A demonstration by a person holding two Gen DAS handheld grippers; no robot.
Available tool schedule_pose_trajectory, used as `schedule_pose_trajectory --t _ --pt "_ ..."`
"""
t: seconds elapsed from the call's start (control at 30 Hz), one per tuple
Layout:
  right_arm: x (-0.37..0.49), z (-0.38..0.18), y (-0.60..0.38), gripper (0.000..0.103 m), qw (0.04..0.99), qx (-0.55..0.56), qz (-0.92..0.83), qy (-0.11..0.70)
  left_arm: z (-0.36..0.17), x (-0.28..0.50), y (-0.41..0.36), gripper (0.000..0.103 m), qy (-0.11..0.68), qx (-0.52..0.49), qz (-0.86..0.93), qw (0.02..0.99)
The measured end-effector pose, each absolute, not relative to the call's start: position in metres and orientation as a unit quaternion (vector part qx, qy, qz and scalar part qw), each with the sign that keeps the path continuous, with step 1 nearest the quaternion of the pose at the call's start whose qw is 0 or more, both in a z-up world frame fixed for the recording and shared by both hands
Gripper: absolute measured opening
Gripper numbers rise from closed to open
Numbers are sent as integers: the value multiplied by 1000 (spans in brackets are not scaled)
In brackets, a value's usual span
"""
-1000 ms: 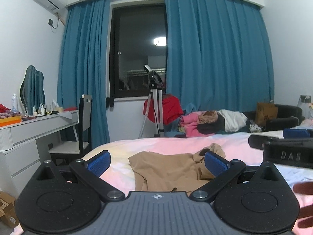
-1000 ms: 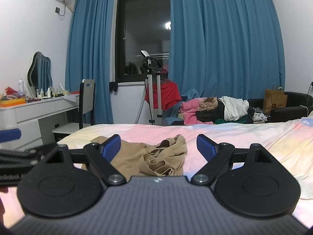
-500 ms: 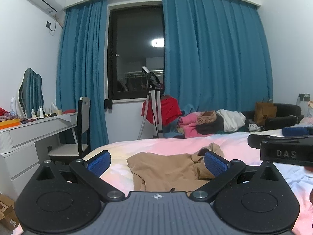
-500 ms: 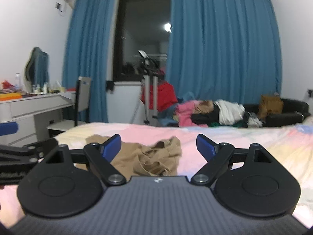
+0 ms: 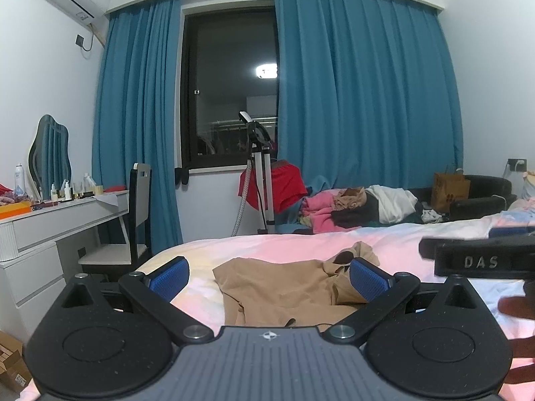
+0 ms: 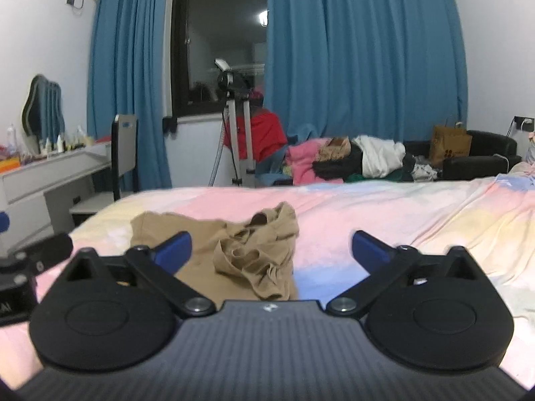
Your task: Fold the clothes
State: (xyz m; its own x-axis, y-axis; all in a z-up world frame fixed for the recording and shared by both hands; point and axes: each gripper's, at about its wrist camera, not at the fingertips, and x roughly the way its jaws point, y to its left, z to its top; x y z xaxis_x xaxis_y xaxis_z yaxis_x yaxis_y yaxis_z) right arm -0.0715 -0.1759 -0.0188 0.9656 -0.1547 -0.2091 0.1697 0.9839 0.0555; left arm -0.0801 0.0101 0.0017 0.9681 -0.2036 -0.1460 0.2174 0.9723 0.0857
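A crumpled tan garment [image 5: 287, 287] lies on the pastel bed sheet [image 5: 301, 244]; it also shows in the right wrist view [image 6: 247, 250]. My left gripper [image 5: 267, 275] is open and empty, hovering just short of the garment's near edge. My right gripper [image 6: 271, 250] is open and empty, above the bed with the garment's bunched right part between its blue fingers [image 6: 367, 249]. The right gripper's body shows at the right of the left wrist view [image 5: 481, 260]. The left gripper shows at the left edge of the right wrist view [image 6: 30, 260].
A pile of clothes [image 5: 361, 207] lies beyond the bed by the blue curtains [image 5: 364, 100]. A tripod [image 5: 260, 180] stands before the window. A white dresser [image 5: 50, 234] and a chair [image 5: 133, 227] stand to the left. A black sofa with a paper bag [image 5: 449, 192] is far right.
Both grippers have tilted and moved slightly; the right wrist view has dropped closer to the garment. Both stay open and the garment has not moved.
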Motion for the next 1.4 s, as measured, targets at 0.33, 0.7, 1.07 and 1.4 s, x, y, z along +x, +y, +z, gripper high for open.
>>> schedule_pose_trajectory --t 0.33,0.7,1.07,1.4 --pt "-70 -22 -167 103 996 0 -68 49 3 -71 16 103 150 25 -121 981" --pt "-87 -22 -159 103 993 -20 -88 76 -26 -37 74 102 412 -204 -141 877" --pt "-72 -71 -209 103 906 302 -2 295 -98 6 103 89 486 -373 -128 780" --pt "-70 -132 -242 103 769 540 8 343 -108 26 98 14 450 -412 -101 786"
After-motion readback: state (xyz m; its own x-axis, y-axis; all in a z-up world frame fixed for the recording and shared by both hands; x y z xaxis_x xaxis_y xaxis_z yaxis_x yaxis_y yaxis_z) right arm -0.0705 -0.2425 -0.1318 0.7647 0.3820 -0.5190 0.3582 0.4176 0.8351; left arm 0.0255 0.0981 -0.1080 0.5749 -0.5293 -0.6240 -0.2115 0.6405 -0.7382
